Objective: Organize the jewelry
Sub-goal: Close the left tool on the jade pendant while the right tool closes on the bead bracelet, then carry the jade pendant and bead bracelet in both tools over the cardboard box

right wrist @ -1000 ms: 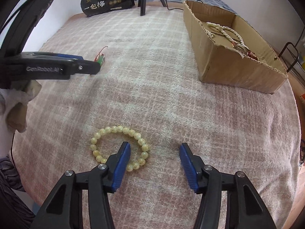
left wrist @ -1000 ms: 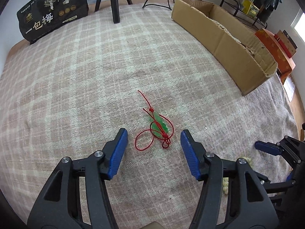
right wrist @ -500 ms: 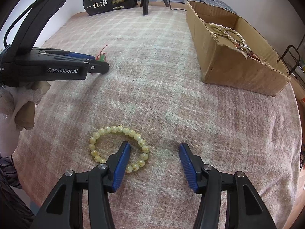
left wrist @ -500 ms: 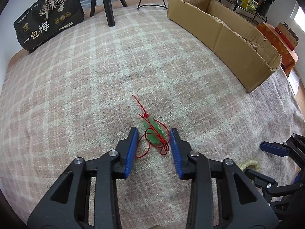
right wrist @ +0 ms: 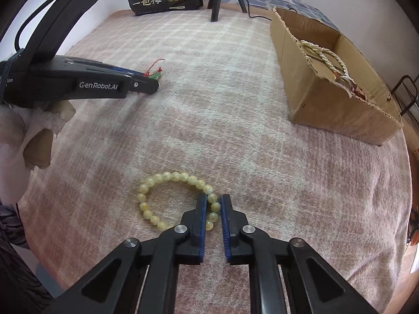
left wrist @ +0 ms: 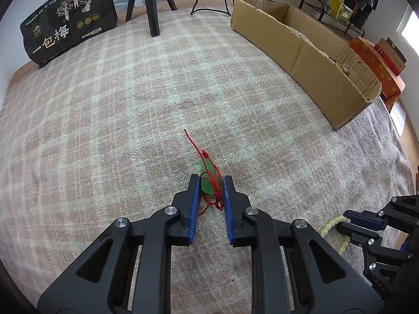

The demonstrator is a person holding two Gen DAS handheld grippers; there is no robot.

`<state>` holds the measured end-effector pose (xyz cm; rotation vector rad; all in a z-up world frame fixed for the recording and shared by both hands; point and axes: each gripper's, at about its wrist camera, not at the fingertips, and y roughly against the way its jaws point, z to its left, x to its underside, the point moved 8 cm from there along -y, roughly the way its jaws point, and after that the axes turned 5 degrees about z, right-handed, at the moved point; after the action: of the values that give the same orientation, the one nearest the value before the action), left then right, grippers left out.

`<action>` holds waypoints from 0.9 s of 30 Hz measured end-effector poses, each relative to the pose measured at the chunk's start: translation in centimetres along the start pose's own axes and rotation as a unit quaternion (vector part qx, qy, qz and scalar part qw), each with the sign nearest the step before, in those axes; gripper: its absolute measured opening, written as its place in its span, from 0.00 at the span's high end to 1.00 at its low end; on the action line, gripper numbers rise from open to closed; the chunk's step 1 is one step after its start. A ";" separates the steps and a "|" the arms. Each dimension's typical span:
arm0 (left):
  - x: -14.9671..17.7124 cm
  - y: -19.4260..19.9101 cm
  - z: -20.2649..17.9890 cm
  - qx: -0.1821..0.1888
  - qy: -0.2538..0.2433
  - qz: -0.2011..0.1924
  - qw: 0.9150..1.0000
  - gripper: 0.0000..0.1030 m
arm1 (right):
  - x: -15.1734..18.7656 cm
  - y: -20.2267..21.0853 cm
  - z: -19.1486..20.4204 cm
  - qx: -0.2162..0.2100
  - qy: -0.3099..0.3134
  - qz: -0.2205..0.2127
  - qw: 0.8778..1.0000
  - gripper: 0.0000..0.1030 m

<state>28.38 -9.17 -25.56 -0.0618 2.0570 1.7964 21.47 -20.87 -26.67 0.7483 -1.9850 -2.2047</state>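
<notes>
A green pendant on a red cord (left wrist: 207,185) lies on the plaid blanket (left wrist: 131,104). It sits between the blue pads of my left gripper (left wrist: 210,179), whose jaws are closing and touch it on both sides. In the right wrist view the pendant (right wrist: 158,74) shows at the left gripper's (right wrist: 155,85) tip. My right gripper (right wrist: 212,198) is shut on one side of a pale yellow bead bracelet (right wrist: 167,176), the rest of whose loop rests flat to the left. In the left wrist view the bracelet (left wrist: 330,226) and the right gripper (left wrist: 343,220) appear at the lower right.
An open cardboard box (right wrist: 327,104) stands at the right with a pearl necklace (right wrist: 330,55) and other jewelry inside. A black printed bag (left wrist: 68,23) and tripod legs (left wrist: 152,5) stand at the far edge. A hand wrapped in white cloth (right wrist: 15,141) holds the left gripper.
Both grippers closed in place. The left jaws narrowed around the pendant and cord. The right jaws came together on the bracelet's right side.
</notes>
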 end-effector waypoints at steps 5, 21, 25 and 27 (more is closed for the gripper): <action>0.2 0.6 0.2 0.003 0.004 -0.003 1.000 0.84 | 0.0 0.7 -0.2 -0.019 -0.015 -0.006 1.000 0.93; 0.1 3.6 1.3 0.017 0.018 -0.032 0.999 0.84 | -1.2 4.3 0.6 -0.034 -0.019 -0.050 0.998 0.95; 0.0 4.4 1.2 0.022 0.020 -0.042 0.999 0.84 | -1.4 5.3 0.9 -0.035 -0.020 -0.060 0.997 0.95; -0.1 4.9 1.0 0.023 0.017 -0.047 0.999 0.84 | -1.6 5.6 0.9 -0.035 -0.021 -0.065 0.997 0.95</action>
<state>27.28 -7.37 -21.07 -0.1742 2.0817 1.7037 21.04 -20.37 -20.79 0.8517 -1.9187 -2.3662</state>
